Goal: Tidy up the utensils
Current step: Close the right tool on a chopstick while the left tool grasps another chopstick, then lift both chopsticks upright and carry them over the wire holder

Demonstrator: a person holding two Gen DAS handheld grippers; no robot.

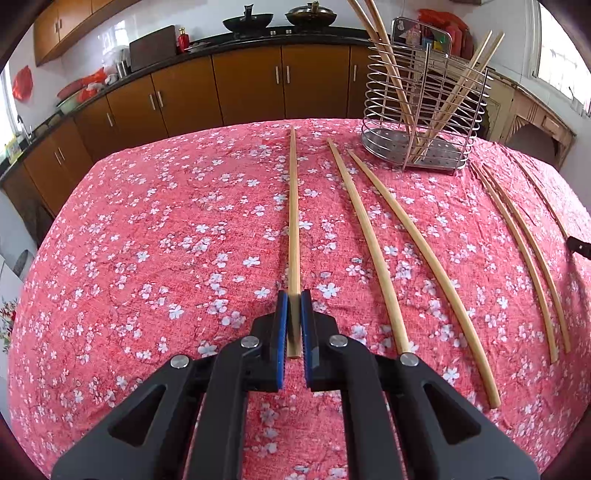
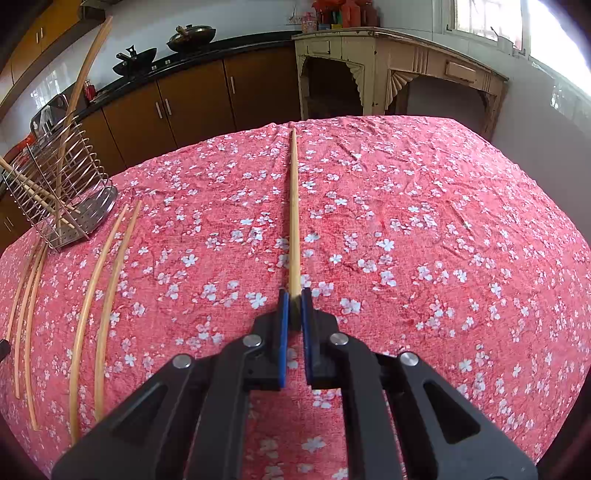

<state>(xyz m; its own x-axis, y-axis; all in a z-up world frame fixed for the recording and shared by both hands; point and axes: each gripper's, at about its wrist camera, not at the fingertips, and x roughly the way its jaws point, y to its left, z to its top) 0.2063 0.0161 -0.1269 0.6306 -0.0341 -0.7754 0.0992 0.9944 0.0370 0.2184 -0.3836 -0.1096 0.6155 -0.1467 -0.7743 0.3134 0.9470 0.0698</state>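
From my left tongs' camera, the two tallest chopsticks (image 1: 373, 33) in the wire rack (image 1: 424, 110) run off the top edge, so their tips are cut off. At the right edge a small black thing (image 1: 580, 246) pokes in; I cannot tell what it is. From my right tongs' camera, the rack (image 2: 55, 192) is clipped by the left edge, and the bottles on the far cream sideboard (image 2: 388, 48) are too small to make out
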